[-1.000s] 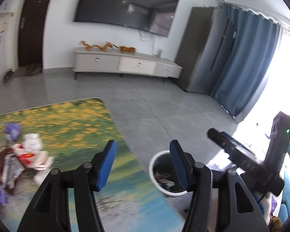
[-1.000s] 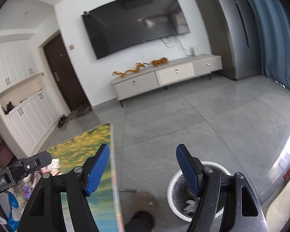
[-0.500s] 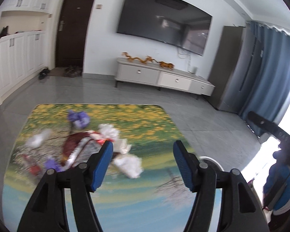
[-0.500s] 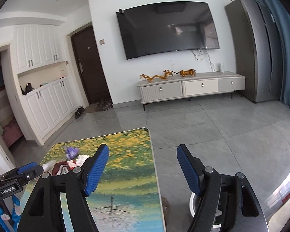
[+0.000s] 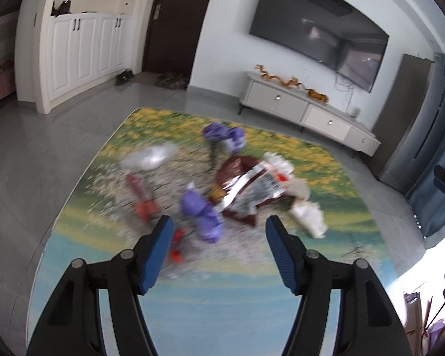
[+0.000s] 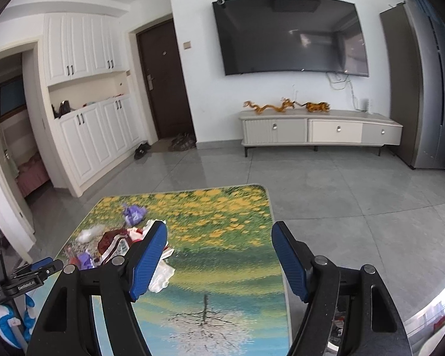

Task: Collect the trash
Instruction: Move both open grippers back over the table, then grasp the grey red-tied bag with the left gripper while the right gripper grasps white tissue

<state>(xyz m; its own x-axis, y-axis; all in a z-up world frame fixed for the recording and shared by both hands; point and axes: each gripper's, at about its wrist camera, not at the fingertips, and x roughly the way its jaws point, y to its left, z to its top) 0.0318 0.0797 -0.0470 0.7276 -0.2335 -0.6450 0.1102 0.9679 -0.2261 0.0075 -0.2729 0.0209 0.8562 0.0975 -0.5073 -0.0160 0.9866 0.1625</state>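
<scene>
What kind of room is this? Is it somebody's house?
Most likely a home's living room. A big TV hangs on the wall above a low white cabinet, shoes lie by the dark front door, and a flower-print table holds scattered trash.

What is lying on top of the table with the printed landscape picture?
On the table lies a loose pile of trash: purple wrappers, a dark red foil bag, white crumpled paper, a clear plastic piece and red scraps. What lies beneath the foil bag is covered.
</scene>
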